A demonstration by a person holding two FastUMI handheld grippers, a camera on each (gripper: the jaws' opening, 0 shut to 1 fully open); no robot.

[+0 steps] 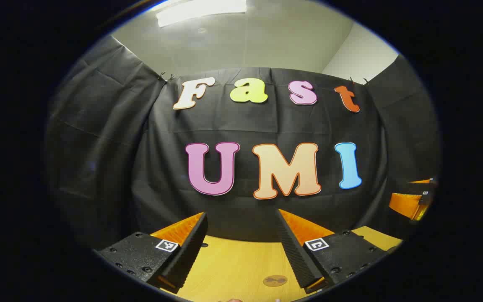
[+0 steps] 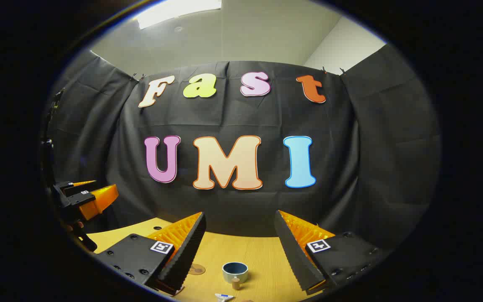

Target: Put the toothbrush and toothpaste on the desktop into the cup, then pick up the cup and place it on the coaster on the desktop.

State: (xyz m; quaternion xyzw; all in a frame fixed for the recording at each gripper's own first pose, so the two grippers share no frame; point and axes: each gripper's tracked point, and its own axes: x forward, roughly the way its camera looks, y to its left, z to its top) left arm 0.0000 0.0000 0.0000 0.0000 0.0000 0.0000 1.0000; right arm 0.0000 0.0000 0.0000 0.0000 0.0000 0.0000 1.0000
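Note:
In the right gripper view a pale cup (image 2: 235, 272) with a dark inside stands upright on the wooden desktop (image 2: 262, 260), low between my fingers. A small tan object (image 2: 236, 283) sits just in front of it. A white and blue tip (image 2: 224, 297), toothbrush or toothpaste I cannot tell, pokes in at the bottom edge. A round brown coaster (image 2: 197, 269) lies left of the cup, partly behind one finger; it also lies on the desktop as the coaster (image 1: 275, 280) in the left gripper view. My right gripper (image 2: 240, 214) is open and held above the table. My left gripper (image 1: 241, 214) is open too, holding nothing.
The black cloth wall (image 2: 350, 167) closes off the back of the desktop. The left gripper (image 2: 84, 193) hangs at the far left of the right gripper view. The right gripper (image 1: 412, 200) hangs at the far right of the left gripper view.

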